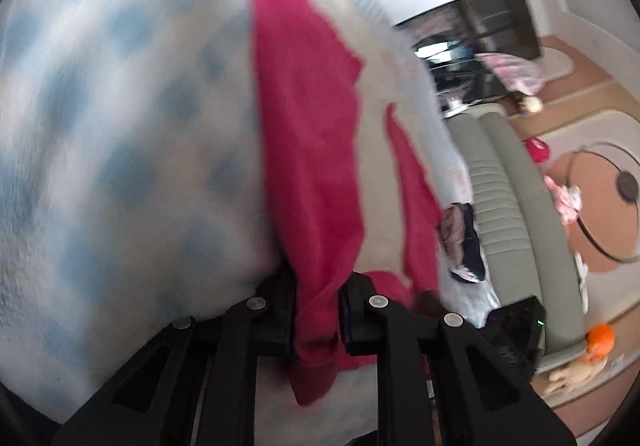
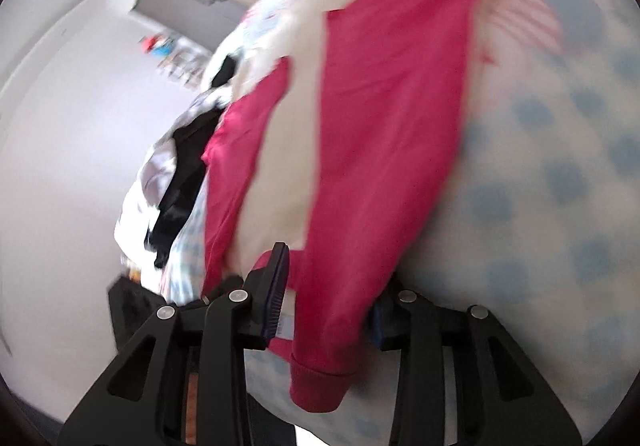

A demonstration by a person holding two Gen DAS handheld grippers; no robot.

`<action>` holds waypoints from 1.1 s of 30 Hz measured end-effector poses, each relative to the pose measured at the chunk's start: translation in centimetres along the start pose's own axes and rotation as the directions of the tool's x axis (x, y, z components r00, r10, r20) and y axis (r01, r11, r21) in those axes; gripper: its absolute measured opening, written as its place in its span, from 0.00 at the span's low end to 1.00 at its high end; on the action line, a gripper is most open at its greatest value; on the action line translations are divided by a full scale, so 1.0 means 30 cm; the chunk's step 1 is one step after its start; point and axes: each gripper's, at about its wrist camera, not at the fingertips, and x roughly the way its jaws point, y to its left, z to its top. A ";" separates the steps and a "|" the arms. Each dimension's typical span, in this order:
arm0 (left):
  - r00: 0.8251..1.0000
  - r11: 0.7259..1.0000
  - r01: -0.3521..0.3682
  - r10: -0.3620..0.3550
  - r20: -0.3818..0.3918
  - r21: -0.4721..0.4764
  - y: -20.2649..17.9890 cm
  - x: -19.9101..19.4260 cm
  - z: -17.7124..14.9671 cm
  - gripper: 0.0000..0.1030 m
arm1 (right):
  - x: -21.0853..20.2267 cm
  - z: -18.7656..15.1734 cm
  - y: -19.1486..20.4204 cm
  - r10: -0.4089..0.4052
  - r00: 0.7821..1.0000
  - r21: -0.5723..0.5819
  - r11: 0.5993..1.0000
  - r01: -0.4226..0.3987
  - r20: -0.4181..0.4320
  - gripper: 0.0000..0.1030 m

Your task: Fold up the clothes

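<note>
Both views are smeared by motion blur, so fabric texture and seams are hard to make out. The largest surface is a white blanket with blue dots [image 1: 120, 126], which fills most of the left wrist view and runs out of frame on the left; what it covers cannot be told. Across it lies the red garment [image 1: 308, 118], stretched between the two grippers, its far end cut off at the top of the frame in the left wrist view. Beside the garment on one flank is a heap of mixed clothes [image 2: 176, 174], partly hidden; on the other, open dotted blanket. A grey sofa [image 1: 500, 182] and a round table [image 1: 600, 206] stand well apart beyond the bedding. The left gripper [image 1: 316, 310] has its fingers pinching a gathered red hem. The right gripper [image 2: 332, 298] has its fingers somewhat spread, with the thick ribbed cuff of the garment pinched between them and hanging below.
</note>
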 end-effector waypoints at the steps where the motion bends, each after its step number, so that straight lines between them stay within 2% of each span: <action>1: 1.000 1.000 -0.019 0.019 -0.013 0.015 -0.011 0.017 0.001 0.18 | 0.002 0.003 0.011 -0.007 1.000 -0.023 1.000 0.006 -0.008 0.36; 2: 0.998 0.998 -0.046 0.047 -0.031 0.034 -0.022 0.046 0.003 0.19 | 0.027 0.004 -0.001 -0.031 0.999 -0.022 0.999 0.031 -0.026 0.38; 6: 0.993 0.990 -0.103 0.107 -0.042 0.095 -0.053 0.116 0.018 0.20 | 0.075 0.017 -0.034 -0.034 0.999 0.002 0.999 0.034 -0.005 0.37; 8: 0.992 0.985 -0.121 0.124 -0.021 0.124 -0.079 0.117 0.025 0.17 | 0.067 0.025 -0.008 -0.068 0.997 -0.025 0.997 0.069 0.020 0.29; 9: 0.991 0.978 -0.136 0.137 0.005 0.157 -0.095 0.096 0.026 0.10 | 0.062 0.028 0.005 -0.081 0.996 -0.038 0.996 0.082 0.033 0.21; 11: 0.989 0.970 -0.145 0.143 0.029 0.197 -0.121 0.081 0.027 0.10 | 0.047 0.032 0.024 -0.077 0.995 -0.070 0.994 0.081 0.057 0.14; 13: 0.990 0.966 -0.140 0.136 0.031 0.219 -0.143 0.085 0.029 0.11 | 0.032 0.036 0.044 -0.072 0.994 -0.101 0.992 0.081 0.081 0.14; 14: 0.991 0.965 -0.136 0.134 0.024 0.225 -0.147 0.093 0.030 0.14 | 0.036 0.039 0.045 -0.072 0.994 -0.105 0.991 0.081 0.080 0.20; 15: 0.990 0.971 -0.132 0.141 -0.028 0.201 -0.117 0.133 0.033 0.18 | 0.079 0.046 0.017 -0.079 0.996 -0.074 0.994 0.082 0.036 0.25; 16: 0.987 0.976 -0.136 0.149 -0.066 0.170 -0.082 0.170 0.034 0.17 | 0.111 0.052 -0.003 -0.084 0.996 -0.052 0.995 0.084 0.005 0.25; 17: 0.986 0.975 -0.143 0.154 -0.059 0.168 -0.078 0.167 0.037 0.15 | 0.106 0.058 0.004 -0.088 0.996 -0.059 0.994 0.088 0.013 0.22; 18: 0.987 0.972 -0.143 0.153 -0.045 0.185 -0.093 0.154 0.038 0.10 | 0.101 0.063 0.010 -0.091 0.996 -0.066 0.994 0.092 0.021 0.16; 19: 0.986 0.962 -0.154 0.163 -0.022 0.224 -0.126 0.137 0.036 0.02 | 0.091 0.066 0.021 -0.096 0.995 -0.081 0.992 0.098 0.035 0.12; 21: 0.983 0.936 -0.185 0.183 0.034 0.298 -0.195 0.101 0.032 0.02 | 0.041 0.058 0.068 -0.111 0.989 -0.153 0.980 0.124 0.096 0.06; 23: 0.975 0.904 -0.221 0.204 0.084 0.365 -0.269 0.064 0.033 0.02 | -0.020 0.052 0.129 -0.113 0.979 -0.237 0.960 0.152 0.171 0.05; 26: 0.969 0.870 -0.247 0.220 0.112 0.427 -0.326 0.018 0.033 0.02 | -0.104 0.053 0.230 -0.114 0.959 -0.339 0.919 0.200 0.259 0.05; 29: 0.965 0.834 -0.263 0.232 0.124 0.484 -0.362 -0.031 0.008 0.02 | -0.171 0.047 0.293 -0.087 0.952 -0.402 0.892 0.206 0.293 0.04; 33: 0.970 0.841 -0.241 0.230 0.082 0.484 -0.337 -0.085 -0.059 0.02 | -0.242 -0.003 0.347 -0.065 0.956 -0.455 0.869 0.194 0.285 0.04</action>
